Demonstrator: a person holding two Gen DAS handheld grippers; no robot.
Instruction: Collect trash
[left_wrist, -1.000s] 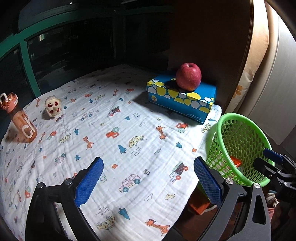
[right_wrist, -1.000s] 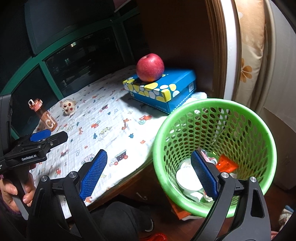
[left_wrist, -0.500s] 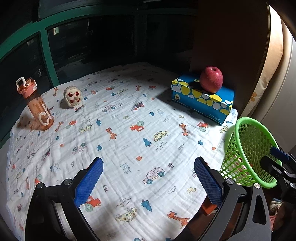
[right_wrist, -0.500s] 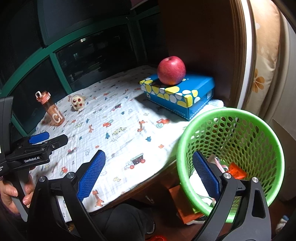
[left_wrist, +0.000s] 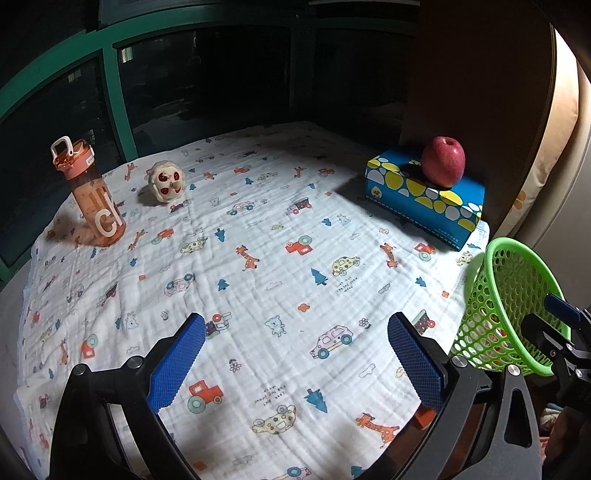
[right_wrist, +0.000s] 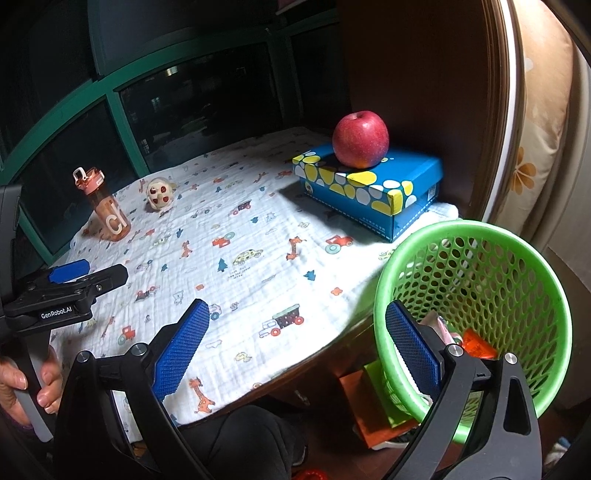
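A green mesh trash basket (right_wrist: 480, 236) stands beside the table's right edge, with orange and white scraps (right_wrist: 476, 341) inside; it also shows in the left wrist view (left_wrist: 513, 258). My left gripper (left_wrist: 295, 358) is open and empty above the near part of the printed white cloth (left_wrist: 258, 288). My right gripper (right_wrist: 301, 347) is open and empty, over the table's near right edge, its right finger in front of the basket. The left gripper also shows in the right wrist view (right_wrist: 70, 284), held in a hand.
A red apple (left_wrist: 442, 166) sits on a blue and yellow box (left_wrist: 417, 199) at the far right. An orange water bottle (left_wrist: 90, 195) and a small white toy (left_wrist: 166, 182) stand at the far left. Dark windows lie behind. A wooden panel rises at the right.
Both grippers have pulled back and swung left; the basket has slid toward the right edge of both views, and more of the table shows. Both stay open and empty.
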